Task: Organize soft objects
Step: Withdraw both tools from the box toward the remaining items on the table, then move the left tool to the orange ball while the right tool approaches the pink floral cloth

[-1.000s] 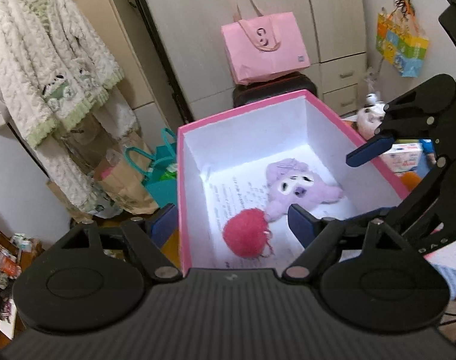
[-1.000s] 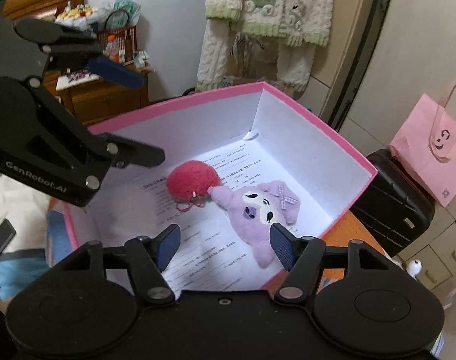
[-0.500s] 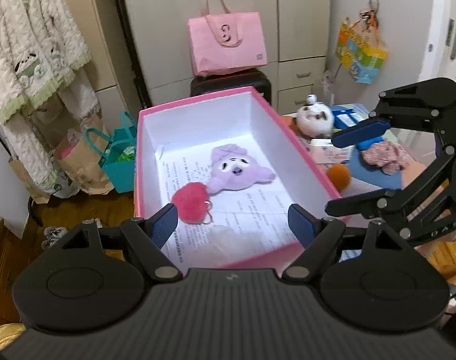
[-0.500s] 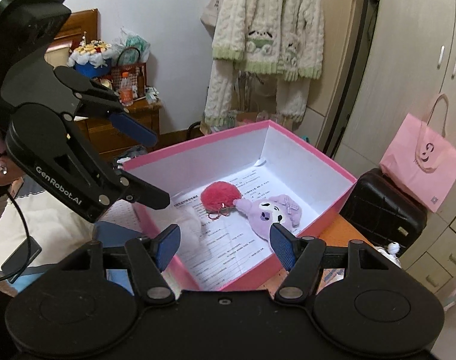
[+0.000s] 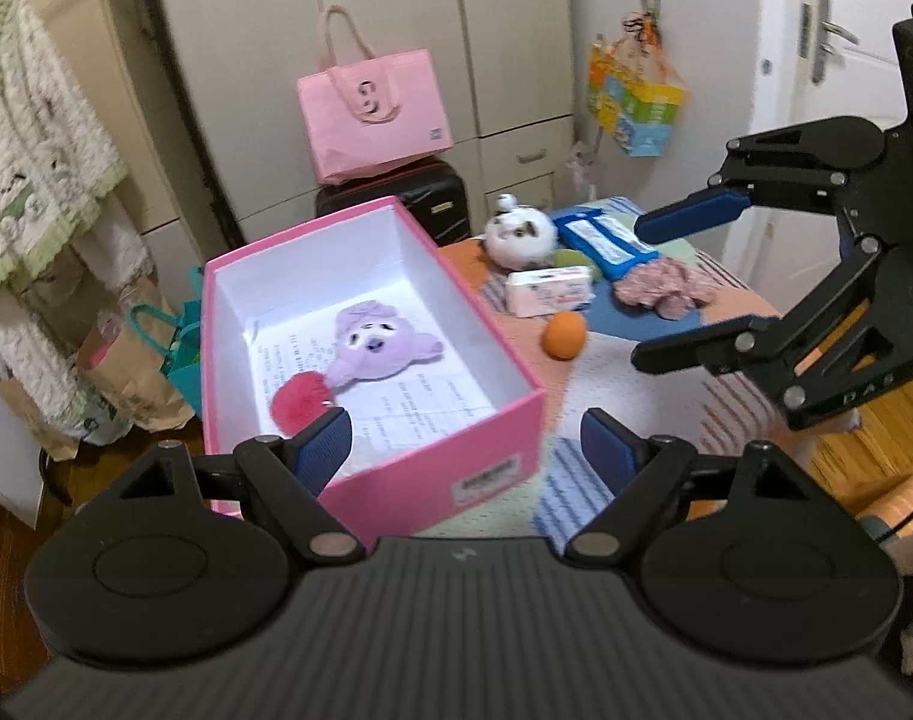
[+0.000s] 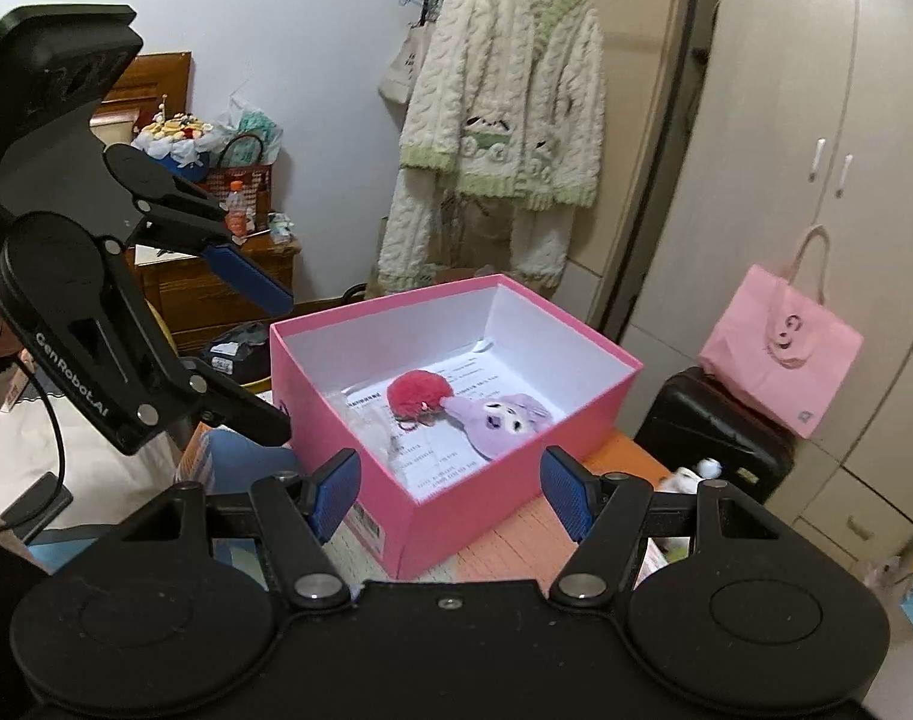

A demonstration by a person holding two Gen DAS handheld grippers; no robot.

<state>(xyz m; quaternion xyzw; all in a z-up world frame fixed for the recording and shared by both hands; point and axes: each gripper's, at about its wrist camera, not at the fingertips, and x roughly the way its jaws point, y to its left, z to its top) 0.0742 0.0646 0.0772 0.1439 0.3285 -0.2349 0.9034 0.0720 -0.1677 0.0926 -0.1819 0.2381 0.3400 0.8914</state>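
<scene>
The pink box [image 5: 444, 474] stands on the table [image 5: 630, 384], and two soft things already lie inside it on a printed sheet: a purple plush toy [image 5: 372, 342] and a red pompom [image 5: 303, 399], which touch each other. A thin, pale, translucent thing lies near the box's front wall; I cannot tell what it is.

The left gripper [image 5: 465, 450] is released. Its jaws have just been opening further, and nothing is between them — behind them only the near wall of the box is seen. The right gripper [image 6: 450, 489] also stands open and empty, in front of the box corner.

I judge that one placing step is finished and the hands are now between steps, free to go for the next object. On the table beyond the box, well apart from both grippers, more things wait: a white panda plush [image 5: 519, 234], a pinkish floral cloth piece [image 5: 660, 288] lying on a blue cloth, an orange ball [image 5: 564, 334], a pack of tissues [image 5: 549, 291] and a blue packet [image 5: 600, 243].

The next move calls for choosing one soft item — the panda plush or the floral cloth seem the likely ones — and bringing an open gripper over it, low enough to close on its body. The tissues pack lies just beside the panda, so the approach should avoid pushing it.
</scene>
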